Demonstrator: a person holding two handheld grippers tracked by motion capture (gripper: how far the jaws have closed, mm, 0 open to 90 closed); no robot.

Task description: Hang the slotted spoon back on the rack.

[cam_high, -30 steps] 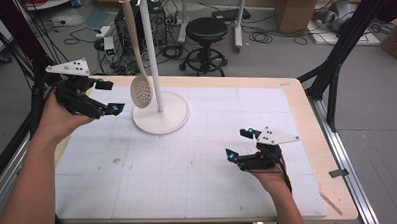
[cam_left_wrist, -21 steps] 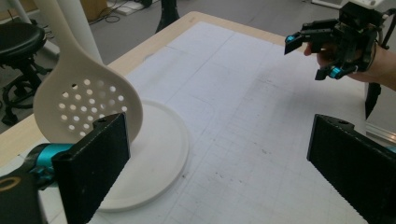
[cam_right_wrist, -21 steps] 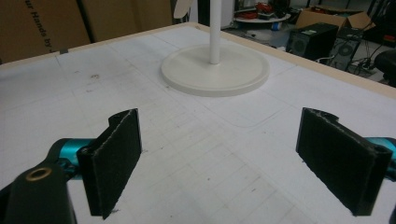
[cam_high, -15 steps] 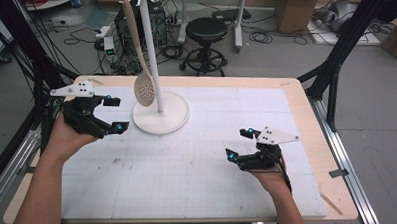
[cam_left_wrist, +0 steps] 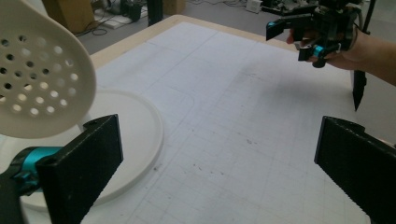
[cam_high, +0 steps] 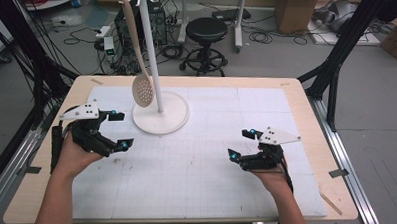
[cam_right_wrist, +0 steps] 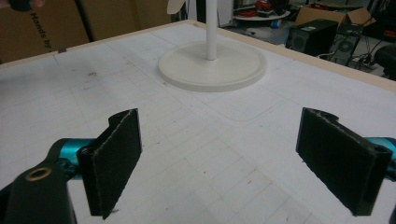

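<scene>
Two grippers sit low over the white mat [cam_high: 199,177], and both are empty-handed. Nearest you, your right gripper [cam_high: 243,144] rests toward the mat's right edge, jaws spread wide with nothing between them. Your left gripper [cam_high: 118,130] is over by the left edge, and its jaws have just been opening to full spread, again with nothing between them. Just past it, toward the far-left corner, there's your target: the slotted spoon [cam_high: 141,89], hanging bowl-down from the hooked top of the white stand [cam_high: 159,118], its perforated bowl dangling just above the round base. In your left gripper view that bowl [cam_left_wrist: 39,79] looms right beside the left jaw, close but not touching. It looks like pale, rigid plastic, so expect it light, stiff and a bit slick on the pads. It hangs freely, so a nudge will likely set it swinging. The bowl is broad and curved, a poor place to pinch. Take the flat handle above the bowl, squeeze across its thin faces, then lift up to clear the hook.
</scene>
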